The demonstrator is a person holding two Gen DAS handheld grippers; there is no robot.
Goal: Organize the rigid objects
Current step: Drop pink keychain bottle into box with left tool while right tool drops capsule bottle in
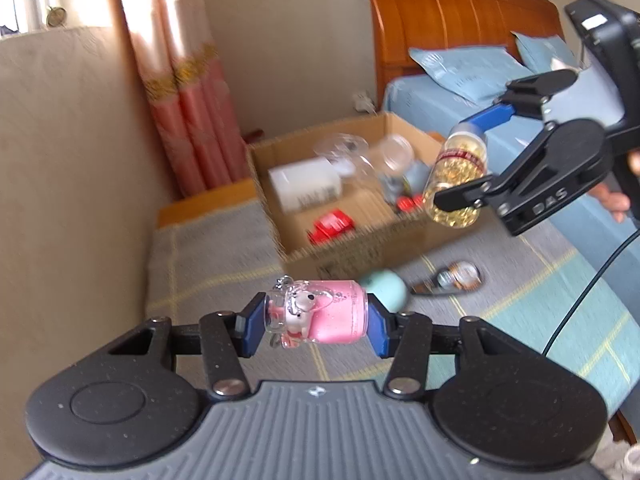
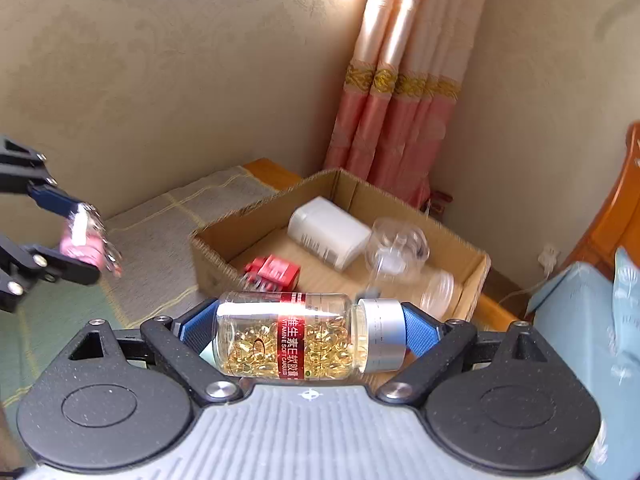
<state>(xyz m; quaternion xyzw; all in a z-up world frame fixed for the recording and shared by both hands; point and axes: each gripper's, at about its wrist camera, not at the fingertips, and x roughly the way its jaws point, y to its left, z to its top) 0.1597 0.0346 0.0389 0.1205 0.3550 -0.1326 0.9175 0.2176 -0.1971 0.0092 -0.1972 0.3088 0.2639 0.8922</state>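
Observation:
My left gripper point(image 1: 318, 322) is shut on a small pink bottle point(image 1: 320, 316) with a cartoon charm, held sideways between its blue pads above the bed cover. My right gripper point(image 2: 310, 334) is shut on a clear bottle of golden capsules point(image 2: 292, 336) with a silver cap and red label, gripped end to end. In the left wrist view that capsule bottle point(image 1: 456, 176) hangs over the right edge of the open cardboard box point(image 1: 280, 240). The pink bottle point(image 2: 86, 240) shows at the left of the right wrist view, left of the box point(image 2: 208, 260).
The box holds a white container point(image 2: 328, 232), clear glass jars point(image 2: 396, 248) and a red item point(image 2: 274, 272). On the striped bed cover lie a mint green object point(image 1: 386, 290) and a small round item point(image 1: 458, 276). A beige wall, pink curtain, wooden headboard and blue pillows surround.

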